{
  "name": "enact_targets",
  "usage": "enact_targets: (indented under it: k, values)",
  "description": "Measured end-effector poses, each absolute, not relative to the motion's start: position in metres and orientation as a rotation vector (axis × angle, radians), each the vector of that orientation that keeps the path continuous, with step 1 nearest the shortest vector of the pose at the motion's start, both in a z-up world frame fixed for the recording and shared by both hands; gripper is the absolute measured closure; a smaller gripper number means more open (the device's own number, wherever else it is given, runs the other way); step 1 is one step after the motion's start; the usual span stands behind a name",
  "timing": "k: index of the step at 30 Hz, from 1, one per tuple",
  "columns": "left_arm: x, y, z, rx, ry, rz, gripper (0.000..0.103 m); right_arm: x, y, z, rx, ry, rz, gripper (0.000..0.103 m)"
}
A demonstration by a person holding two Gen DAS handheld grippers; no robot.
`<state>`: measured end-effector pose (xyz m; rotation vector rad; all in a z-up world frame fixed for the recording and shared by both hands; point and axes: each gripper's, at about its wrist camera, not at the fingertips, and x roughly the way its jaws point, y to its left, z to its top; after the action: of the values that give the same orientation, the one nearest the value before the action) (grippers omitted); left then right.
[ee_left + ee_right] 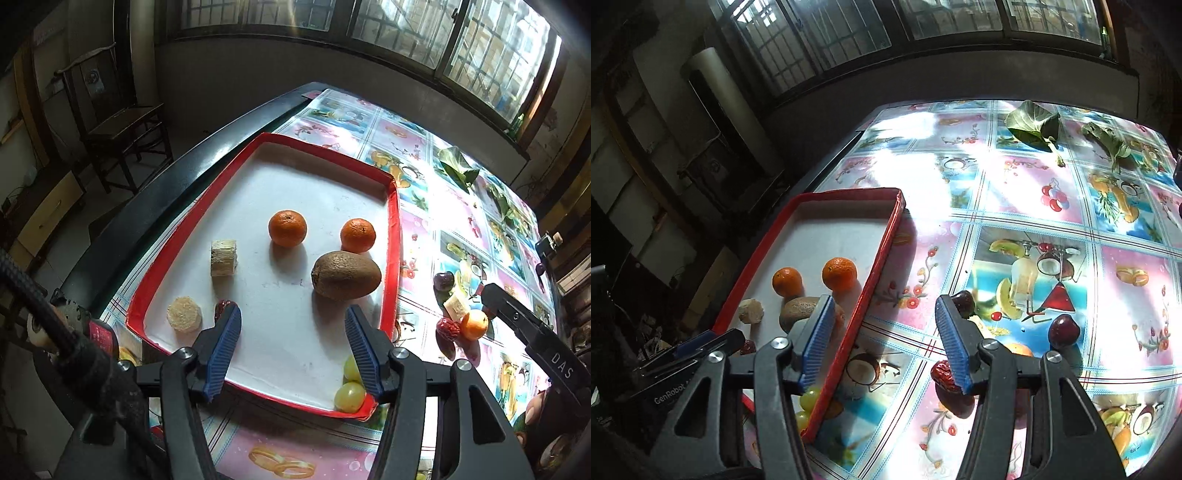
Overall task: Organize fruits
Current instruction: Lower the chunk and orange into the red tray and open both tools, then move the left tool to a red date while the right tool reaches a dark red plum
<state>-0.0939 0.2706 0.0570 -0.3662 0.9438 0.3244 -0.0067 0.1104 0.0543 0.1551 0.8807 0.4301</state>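
On the patterned desk (1015, 206) beside the red tray (882, 258), loose jujubes (943, 374) and a cherry (1064, 329) are lying under the wide-open, empty right hand-held gripper (886, 339), risking rolling away if nudged.

Left wrist view looks down close over the red tray (394, 236); right wrist view, beside it, shares that tray (879, 258).

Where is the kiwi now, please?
In the left wrist view the kiwi lies inside the red tray, near its right wall, just in front of the right-hand orange.
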Motion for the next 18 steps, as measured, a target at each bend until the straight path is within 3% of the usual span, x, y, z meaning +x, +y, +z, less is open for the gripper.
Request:
enact_targets:
  k: [18]
  values:
    - [-0.089, 0.167, 0.054, -0.242, 1.011, 0.141, 0.038, -0.073, -0.030, 0.027, 0.235, 0.888, 0.220, 0.045]
